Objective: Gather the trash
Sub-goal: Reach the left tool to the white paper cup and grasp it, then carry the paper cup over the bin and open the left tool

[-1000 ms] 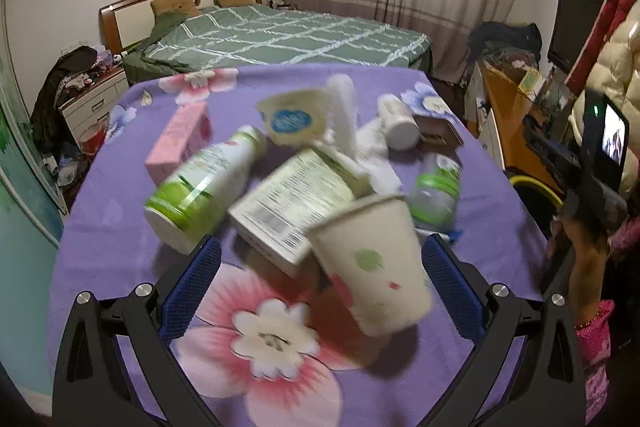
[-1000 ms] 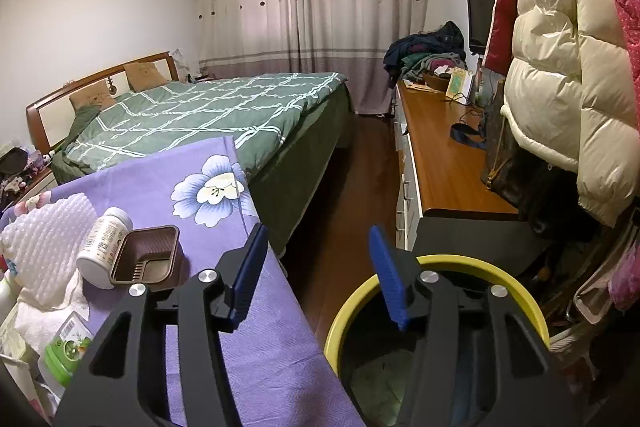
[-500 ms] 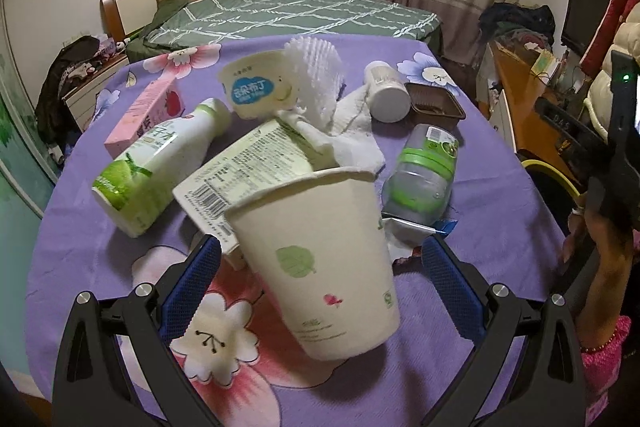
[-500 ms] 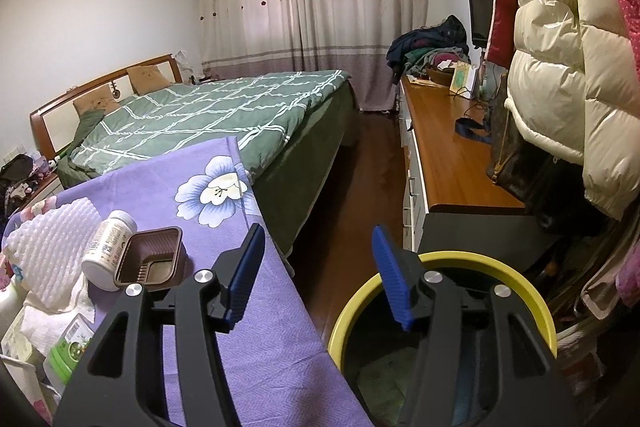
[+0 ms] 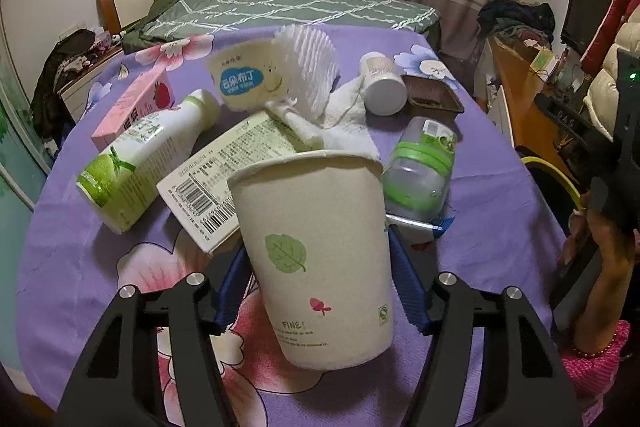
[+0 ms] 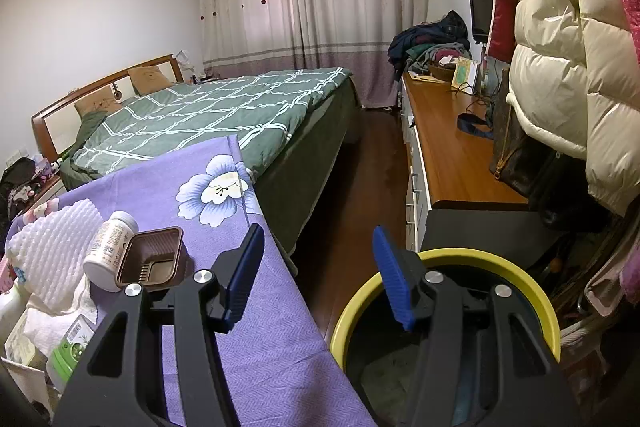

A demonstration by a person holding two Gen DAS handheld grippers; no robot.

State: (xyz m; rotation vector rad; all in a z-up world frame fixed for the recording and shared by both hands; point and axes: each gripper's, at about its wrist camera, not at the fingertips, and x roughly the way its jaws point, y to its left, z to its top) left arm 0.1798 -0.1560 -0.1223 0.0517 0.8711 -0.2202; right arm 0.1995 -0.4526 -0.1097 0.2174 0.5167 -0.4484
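A purple cloth with big pink and blue flowers (image 5: 100, 235) covers the work surface, and the trash lies heaped on it. Nearest the camera stands a paper cup with a green leaf print (image 5: 316, 251); the left gripper (image 5: 316, 287) has just been closing and its blue pads now press the cup's two sides — a firm grasp. Behind the cup lie a flat carton with a barcode (image 5: 216, 179), a green-and-white bottle on its side (image 5: 140, 163), a pink box (image 5: 132, 107), a pudding tub (image 5: 244, 79), white foam netting (image 5: 308, 67) and a crumpled tissue (image 5: 348, 115). To the cup's right lies a small green-banded bottle (image 5: 420, 167); farther back are a white pill bottle (image 5: 382, 83) and a brown tray (image 5: 432, 95).

Beyond the cloth is a bed with a green checked quilt (image 6: 224, 115), pink curtains (image 6: 312, 11) and a wooden dresser (image 6: 452, 147). The right gripper (image 6: 320, 275) hangs slack and empty — its right finger above the yellow-rimmed bin (image 6: 536, 299).
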